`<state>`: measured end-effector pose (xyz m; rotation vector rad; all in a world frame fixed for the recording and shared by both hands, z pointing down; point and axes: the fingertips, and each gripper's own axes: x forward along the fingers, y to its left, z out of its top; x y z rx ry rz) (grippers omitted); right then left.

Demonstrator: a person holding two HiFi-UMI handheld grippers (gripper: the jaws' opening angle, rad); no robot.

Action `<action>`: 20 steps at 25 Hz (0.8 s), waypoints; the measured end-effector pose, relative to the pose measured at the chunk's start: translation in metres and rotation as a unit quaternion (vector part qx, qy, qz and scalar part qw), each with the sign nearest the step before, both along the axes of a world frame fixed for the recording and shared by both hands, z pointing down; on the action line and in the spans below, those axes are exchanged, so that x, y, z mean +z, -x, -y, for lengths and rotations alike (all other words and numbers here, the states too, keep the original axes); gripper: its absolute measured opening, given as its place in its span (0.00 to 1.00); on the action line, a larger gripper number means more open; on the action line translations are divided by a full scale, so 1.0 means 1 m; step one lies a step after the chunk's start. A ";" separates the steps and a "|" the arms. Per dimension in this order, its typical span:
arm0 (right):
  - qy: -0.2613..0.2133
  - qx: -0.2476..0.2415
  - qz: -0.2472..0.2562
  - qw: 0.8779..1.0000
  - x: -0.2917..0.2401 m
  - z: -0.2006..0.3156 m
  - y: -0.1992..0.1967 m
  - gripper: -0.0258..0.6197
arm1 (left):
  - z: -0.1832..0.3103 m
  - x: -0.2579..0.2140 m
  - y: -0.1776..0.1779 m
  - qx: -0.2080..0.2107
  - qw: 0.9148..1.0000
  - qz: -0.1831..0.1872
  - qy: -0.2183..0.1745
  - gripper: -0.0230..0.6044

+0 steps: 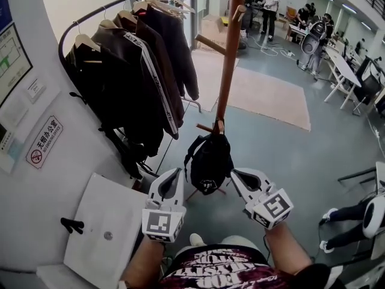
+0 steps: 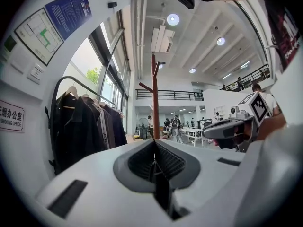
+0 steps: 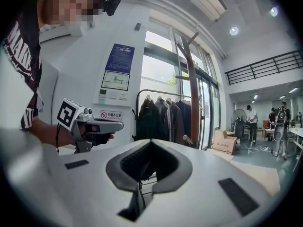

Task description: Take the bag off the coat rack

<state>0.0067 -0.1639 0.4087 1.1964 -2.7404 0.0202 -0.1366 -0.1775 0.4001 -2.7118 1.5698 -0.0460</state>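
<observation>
1. Black bag (image 1: 207, 161) hangs low on the wooden coat rack (image 1: 228, 59).
2. Left claw (image 1: 175, 172), closed and empty, sits just beside the bag.
3. Right claw (image 1: 236, 174), likewise closed and empty, flanks it.

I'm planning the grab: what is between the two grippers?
In the head view, the lower part of the black bag hangs between the left gripper and the right gripper, from the coat rack.

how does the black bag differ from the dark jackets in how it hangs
The bag hangs from a low peg on the brown wooden coat rack; the jackets hang on hangers from a curved metal rail. The bag is one compact item; the jackets form a long row. Both are dark.
</observation>
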 end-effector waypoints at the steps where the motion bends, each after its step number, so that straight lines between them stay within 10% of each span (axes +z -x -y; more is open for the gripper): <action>1: 0.002 0.001 -0.004 1.000 0.000 0.001 0.002 0.05 | 0.001 0.000 0.000 0.004 1.000 0.001 0.001 0.05; 20: 0.000 0.001 -0.012 1.000 0.008 0.047 -0.002 0.05 | 0.042 0.009 -0.011 0.017 1.000 0.011 0.007 0.05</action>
